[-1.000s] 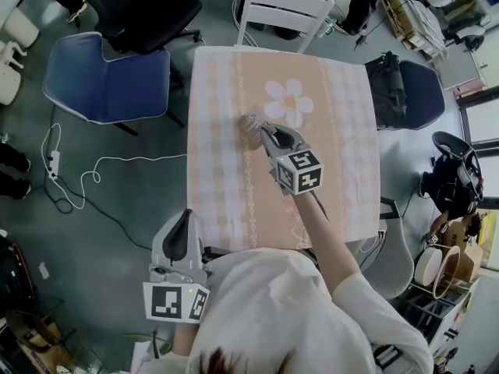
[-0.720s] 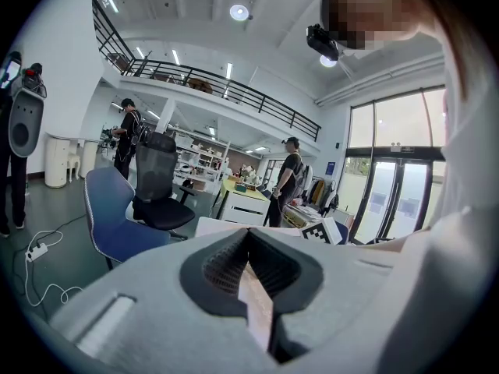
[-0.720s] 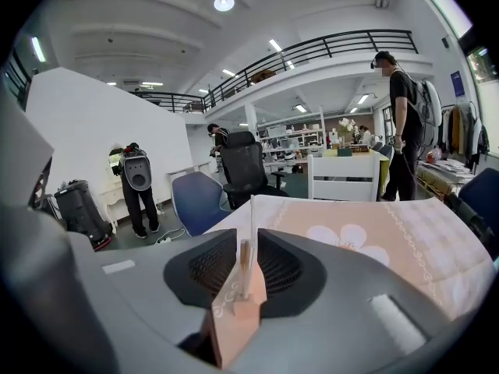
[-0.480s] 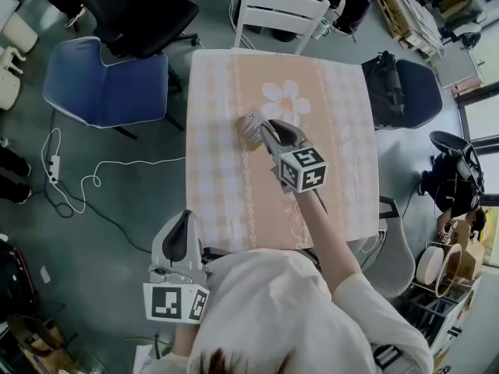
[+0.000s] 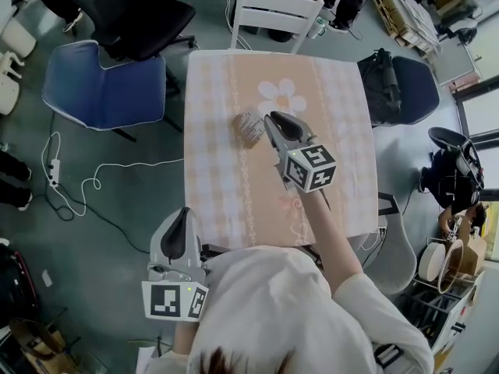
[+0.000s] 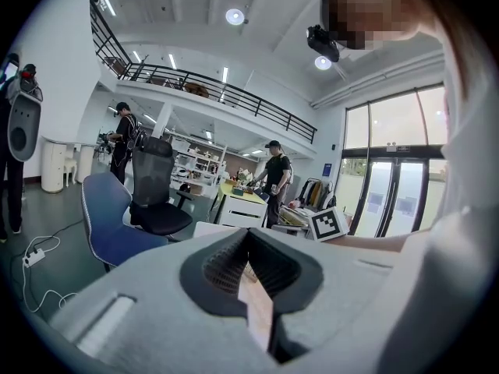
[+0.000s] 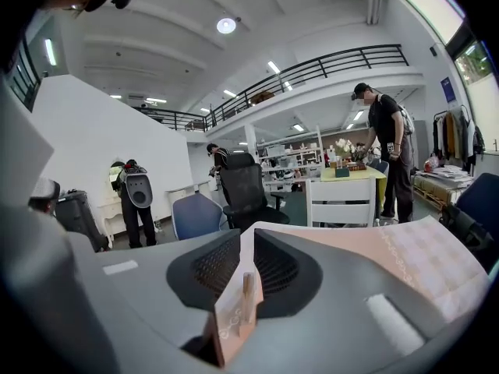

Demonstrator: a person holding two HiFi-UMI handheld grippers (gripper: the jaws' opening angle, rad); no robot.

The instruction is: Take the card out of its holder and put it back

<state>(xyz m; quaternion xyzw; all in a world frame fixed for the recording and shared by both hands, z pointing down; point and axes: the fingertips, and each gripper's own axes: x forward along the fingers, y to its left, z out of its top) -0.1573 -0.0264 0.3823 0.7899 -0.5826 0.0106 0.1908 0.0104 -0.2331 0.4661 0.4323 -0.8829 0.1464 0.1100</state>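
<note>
One claw matters for what comes next: my right claw [image 5: 271, 118], which hangs over the middle of the surface [image 5: 218, 193], tips pointing away from me and a little downward. The holder [image 5: 249, 128] sits on the cloth just beside those tips, to their left in the head view and lower than them, near the flower print [image 5: 282, 96].

Between the jaws stands a thin tan strip that I take for the card [image 7: 248, 287]. It is seen edge on and upright, its long axis running top to bottom and its flat faces toward the pads. The jaws have just been closing and now stand narrow, with only that strip between them. It looks pinched and, as far as I can judge, clear of the holder, though the holder's slot is too small to make out from above.

Putting it back would mean bringing the card's lower edge left and down over the holder while keeping it upright.

My left claw [image 5: 183, 215] waits off the near left corner of the surface, well apart from the holder, its tips together on nothing. The right hand is plainly the nearer one.
</note>
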